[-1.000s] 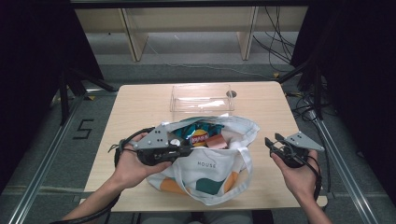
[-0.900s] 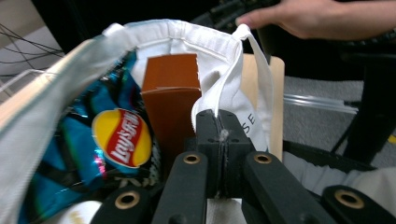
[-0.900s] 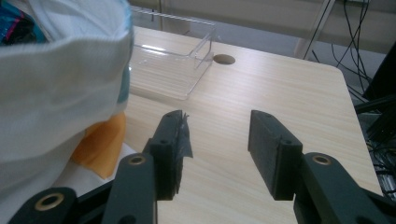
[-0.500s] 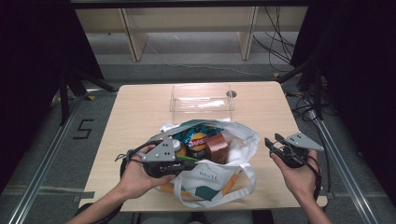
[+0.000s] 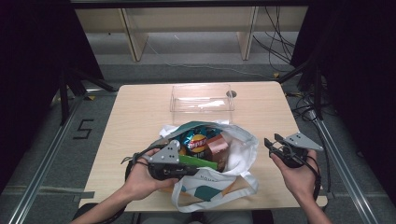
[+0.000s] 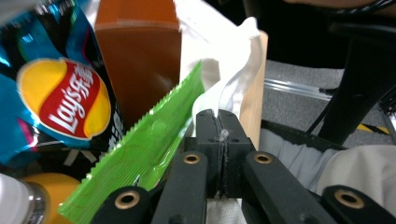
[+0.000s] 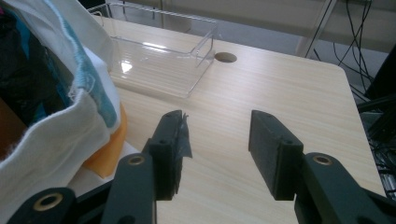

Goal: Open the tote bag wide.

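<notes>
L gripper [image 5: 184, 171], bag rim [image 5: 205, 175] lower, nearer

"Lay's" on blue chip bag [image 6: 56, 93]

White cloth bag [image 5: 240, 149], glossy foil chip packet [image 6: 56, 93], clear plastic tray [image 5: 201, 98], matt wooden table [image 5: 140, 112]

We are in what looks like a lab or recording studio rather than a home. Our light wooden table [image 5: 140, 121] stands on grey carpet [image 5: 205, 70], hemmed in by black curtains [image 5: 32, 70] on both sides. Metal rails [image 5: 42, 158] run along the floor, a taped "5" [image 5: 83, 129] marks a spot beside them (a position marker, by the look of it), loose cables [image 5: 280, 42] trail past bare wooden shelving [image 5: 187, 18] at the back, and black stand legs [image 5: 70, 84] brace the edges.
</notes>
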`<state>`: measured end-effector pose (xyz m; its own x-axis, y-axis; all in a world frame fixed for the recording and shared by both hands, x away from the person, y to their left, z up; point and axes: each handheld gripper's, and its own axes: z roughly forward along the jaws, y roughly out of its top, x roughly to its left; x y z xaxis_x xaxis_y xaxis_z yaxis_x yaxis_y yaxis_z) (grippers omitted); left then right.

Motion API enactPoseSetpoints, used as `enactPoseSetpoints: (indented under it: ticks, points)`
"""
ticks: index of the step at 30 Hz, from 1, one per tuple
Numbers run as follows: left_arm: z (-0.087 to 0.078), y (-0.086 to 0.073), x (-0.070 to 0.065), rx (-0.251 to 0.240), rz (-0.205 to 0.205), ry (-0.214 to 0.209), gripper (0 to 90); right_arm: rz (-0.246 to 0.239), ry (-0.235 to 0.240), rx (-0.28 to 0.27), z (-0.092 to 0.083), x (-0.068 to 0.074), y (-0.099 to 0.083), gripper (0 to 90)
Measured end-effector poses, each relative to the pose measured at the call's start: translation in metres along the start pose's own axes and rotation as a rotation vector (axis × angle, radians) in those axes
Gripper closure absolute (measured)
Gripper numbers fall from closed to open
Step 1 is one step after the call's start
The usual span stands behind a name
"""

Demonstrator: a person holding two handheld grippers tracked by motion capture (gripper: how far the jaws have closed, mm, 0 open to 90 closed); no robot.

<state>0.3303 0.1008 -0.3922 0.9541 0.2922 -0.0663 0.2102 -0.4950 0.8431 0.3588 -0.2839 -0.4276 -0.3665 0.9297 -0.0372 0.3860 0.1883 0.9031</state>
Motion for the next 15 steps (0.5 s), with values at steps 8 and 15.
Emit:
enactPoseSetpoints:
  ticks: [8,15]
  points:
    - [0.023,-0.018,0.009,0.056,-0.028,0.032,88.3,0.000,0.016,0.000,0.001,-0.001,0.000,55.6]
    - [0.041,-0.033,0.013,0.122,-0.022,0.048,88.3,0.031,0.007,0.011,0.001,0.002,-0.001,55.6]
